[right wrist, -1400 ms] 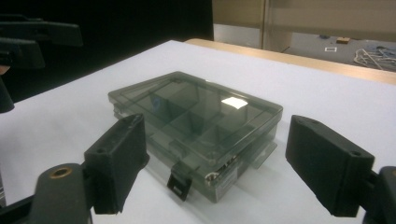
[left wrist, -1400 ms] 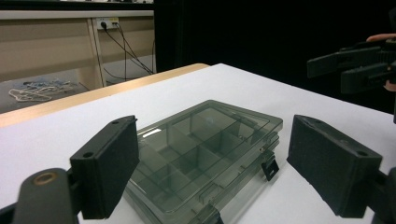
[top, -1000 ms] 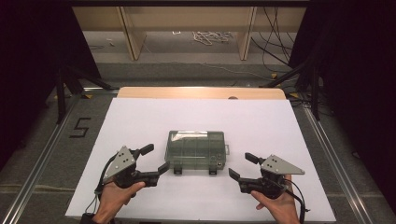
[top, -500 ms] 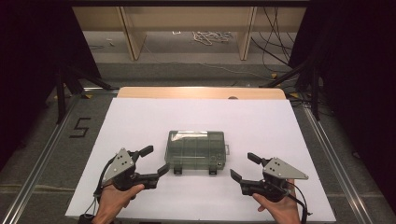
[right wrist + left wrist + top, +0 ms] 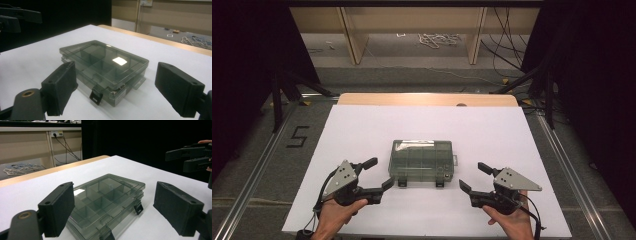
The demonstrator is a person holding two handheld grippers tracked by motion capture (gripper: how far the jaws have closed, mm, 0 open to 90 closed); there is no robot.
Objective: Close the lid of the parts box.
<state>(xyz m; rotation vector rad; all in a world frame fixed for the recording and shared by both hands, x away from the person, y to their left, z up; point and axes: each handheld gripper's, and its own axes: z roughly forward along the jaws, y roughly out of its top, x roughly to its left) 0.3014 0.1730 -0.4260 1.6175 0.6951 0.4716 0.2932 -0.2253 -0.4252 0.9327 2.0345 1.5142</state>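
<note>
On the white bench (image 5: 362, 125), roughly at its middle, lies a smoky see-through plastic compartment box (image 5: 422, 160), lid shut, flat on the sheet w/ its two dark latches (image 5: 402, 183) facing our side. We hold the left hand-held gripper (image 5: 378, 174) just beside its near-left corner & the right hand-held gripper (image 5: 473, 176) a bit further off its near-right corner; both have jaws spread wide, gripping nothing, not touching the box. In the left gripper view the box (image 5: 106, 200) sits between & beyond the pads (image 5: 59, 212); the right gripper view shows the box (image 5: 103, 66) likewise, w/ a latch (image 5: 96, 96) nearest.

We judge the box light, rigid, thin-walled, prob empty as far as the dividers show. Its glossy lid looks slippery, so pinching on the flat top seems poor. Better to take it across the short side edges or at a corner rim, where the pads bite on both lid & base. Latches look small & stiff, needing a fingertip-style pry from one jaw while the other gripper steadies the body
</note>
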